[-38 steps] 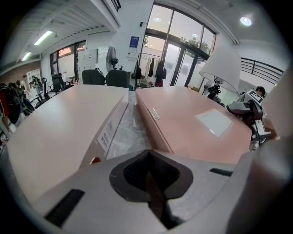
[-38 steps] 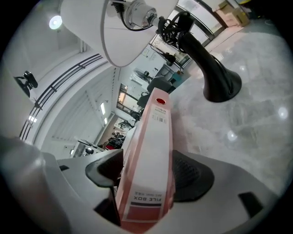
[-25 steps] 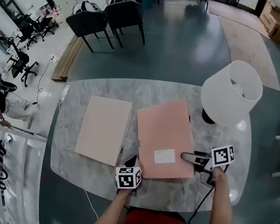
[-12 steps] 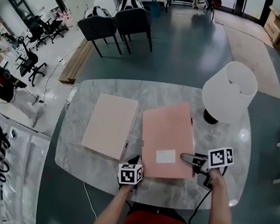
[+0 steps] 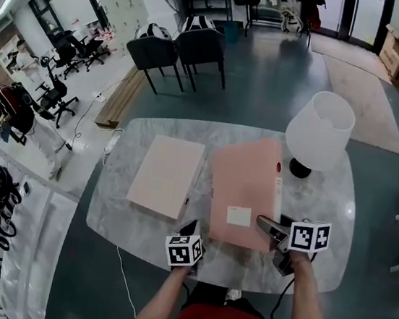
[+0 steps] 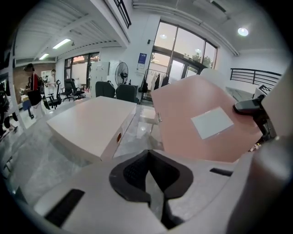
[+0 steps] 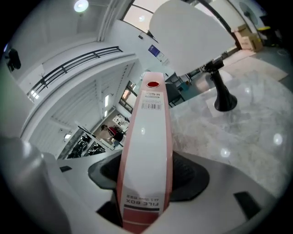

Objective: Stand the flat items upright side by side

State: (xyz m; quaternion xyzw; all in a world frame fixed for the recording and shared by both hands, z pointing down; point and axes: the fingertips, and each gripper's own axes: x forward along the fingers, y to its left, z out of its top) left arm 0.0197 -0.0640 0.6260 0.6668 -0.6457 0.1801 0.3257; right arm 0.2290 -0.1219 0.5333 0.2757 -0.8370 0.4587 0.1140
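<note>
Now, the salmon-pink cardboard file box point(image 5: 243, 190) sat just right of centre in the head view, tilted, with its white spine edge raised off the grey marble table point(image 5: 321, 229). A white label point(image 5: 238, 216) showed on its pink face near the lower edge. I had the right gripper point(image 5: 269, 228) clamped on the spine near that lower right corner; its jaws had just been closing with the spine filling the gap between them. The left gripper point(image 5: 189, 228) hovered just beside the box's lower left corner, jaws together on nothing. A paler pink flat file box point(image 5: 167, 175) lay left of centre. A white-shaded lamp point(image 5: 320, 131) stood to the upper right.
</note>
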